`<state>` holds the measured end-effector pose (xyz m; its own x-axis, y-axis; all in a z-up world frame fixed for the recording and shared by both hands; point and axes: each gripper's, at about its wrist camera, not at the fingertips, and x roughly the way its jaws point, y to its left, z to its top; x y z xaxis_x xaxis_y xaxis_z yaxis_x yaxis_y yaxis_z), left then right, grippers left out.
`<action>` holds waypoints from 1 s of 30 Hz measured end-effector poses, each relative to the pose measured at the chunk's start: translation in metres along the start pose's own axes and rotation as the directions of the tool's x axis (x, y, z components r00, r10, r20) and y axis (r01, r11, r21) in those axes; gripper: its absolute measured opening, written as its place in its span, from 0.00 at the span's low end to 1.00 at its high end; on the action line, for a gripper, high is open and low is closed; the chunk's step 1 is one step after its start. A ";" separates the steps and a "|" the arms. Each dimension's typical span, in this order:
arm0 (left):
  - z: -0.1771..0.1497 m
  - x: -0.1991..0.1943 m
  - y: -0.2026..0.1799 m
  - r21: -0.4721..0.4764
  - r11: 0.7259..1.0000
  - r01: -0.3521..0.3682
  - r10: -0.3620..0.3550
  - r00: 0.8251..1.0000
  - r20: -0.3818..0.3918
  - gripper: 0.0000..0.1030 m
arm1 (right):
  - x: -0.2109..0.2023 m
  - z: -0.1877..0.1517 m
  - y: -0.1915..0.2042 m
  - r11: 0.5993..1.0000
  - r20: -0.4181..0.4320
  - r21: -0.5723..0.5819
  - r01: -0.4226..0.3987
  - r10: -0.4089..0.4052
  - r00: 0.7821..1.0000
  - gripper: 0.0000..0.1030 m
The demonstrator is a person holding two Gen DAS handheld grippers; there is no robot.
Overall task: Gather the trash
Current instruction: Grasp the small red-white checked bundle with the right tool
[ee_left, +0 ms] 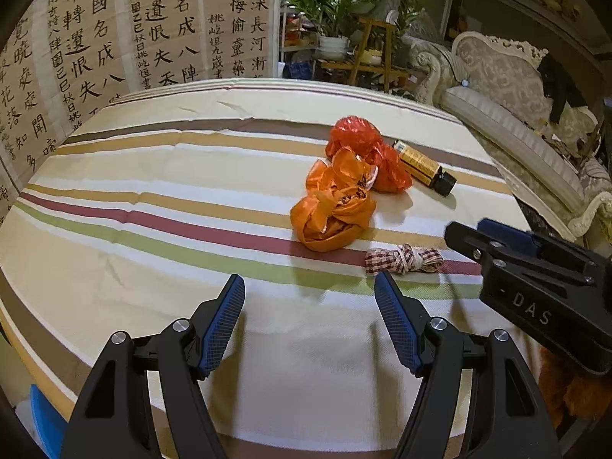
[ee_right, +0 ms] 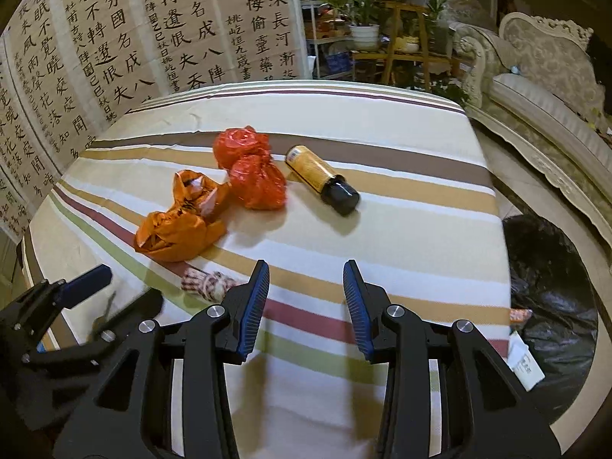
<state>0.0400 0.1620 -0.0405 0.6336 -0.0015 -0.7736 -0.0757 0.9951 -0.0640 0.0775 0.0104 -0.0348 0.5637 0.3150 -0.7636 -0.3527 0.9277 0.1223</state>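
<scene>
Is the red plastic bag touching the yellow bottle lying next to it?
Apart. The right wrist view plainly shows bare tablecloth between the red plastic bag and the yellow bottle.

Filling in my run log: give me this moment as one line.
left gripper: open, empty | right gripper: open, empty | on striped tablecloth: orange bag, red bag, bottle, checked cloth bundle

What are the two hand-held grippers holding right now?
Nothing. The left hand-held gripper and right hand-held gripper are both open and empty above the striped tablecloth.
</scene>
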 end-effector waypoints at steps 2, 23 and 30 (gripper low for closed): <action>0.000 0.004 -0.002 0.013 1.000 -0.004 0.004 1.000 -0.013 0.66 | 0.002 0.002 0.002 1.000 0.000 -0.005 -0.001 0.001 1.000 0.50; 0.015 0.022 0.005 0.030 0.998 -0.055 0.056 0.997 -0.046 0.71 | -0.003 -0.006 -0.008 1.000 -0.023 0.019 -0.006 0.007 1.000 0.50; 0.029 0.034 -0.001 0.043 0.997 -0.061 0.062 0.997 -0.041 0.72 | -0.006 -0.008 -0.012 1.000 -0.024 0.025 -0.001 0.001 1.000 0.50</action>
<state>0.0840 0.1634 -0.0484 0.5960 0.0565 -0.8010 -0.0811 0.9967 0.0099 0.0727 -0.0046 -0.0370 0.5449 0.3111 -0.7786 -0.3338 0.9323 0.1389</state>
